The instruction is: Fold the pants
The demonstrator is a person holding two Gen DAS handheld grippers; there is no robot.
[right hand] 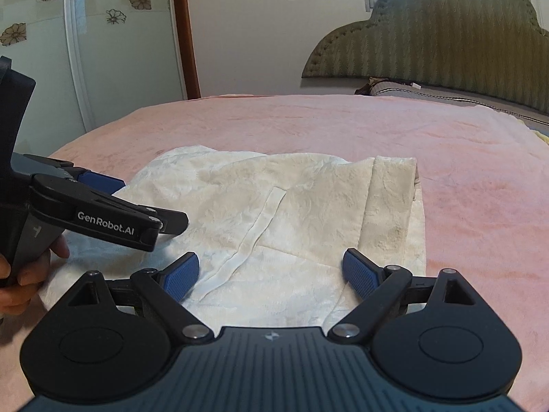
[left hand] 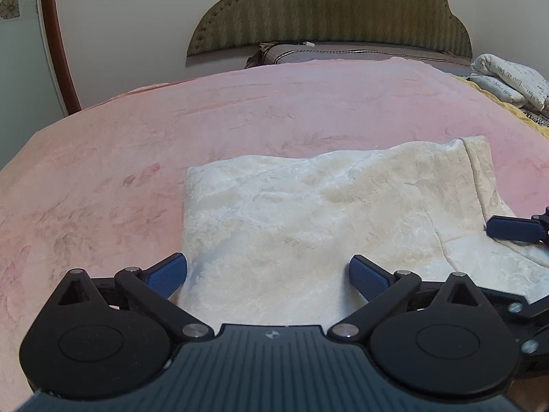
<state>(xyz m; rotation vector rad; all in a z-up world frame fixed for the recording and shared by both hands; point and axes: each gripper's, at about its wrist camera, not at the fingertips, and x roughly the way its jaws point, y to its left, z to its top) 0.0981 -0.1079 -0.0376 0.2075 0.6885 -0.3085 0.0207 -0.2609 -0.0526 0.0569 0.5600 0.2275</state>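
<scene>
Cream textured pants [left hand: 308, 213] lie folded in a compact rectangle on the pink bedspread [left hand: 137, 144], also in the right wrist view [right hand: 291, 213]. A pocket welt [right hand: 260, 219] faces up and the waistband [right hand: 394, 206] runs along the right side. My left gripper [left hand: 268, 274] is open over the near left part of the pants, holding nothing; it also shows from the side in the right wrist view [right hand: 137, 206]. My right gripper [right hand: 271, 274] is open over the near edge of the pants, empty. One of its blue fingers [left hand: 514, 228] shows at the right edge of the left wrist view.
A green padded headboard [left hand: 329, 10] and a pillow [left hand: 343, 53] stand at the far end of the bed. Folded printed bedding [left hand: 507, 82] lies at the far right. A wooden door frame [right hand: 187, 34] and floral glass panel [right hand: 41, 34] are to the left.
</scene>
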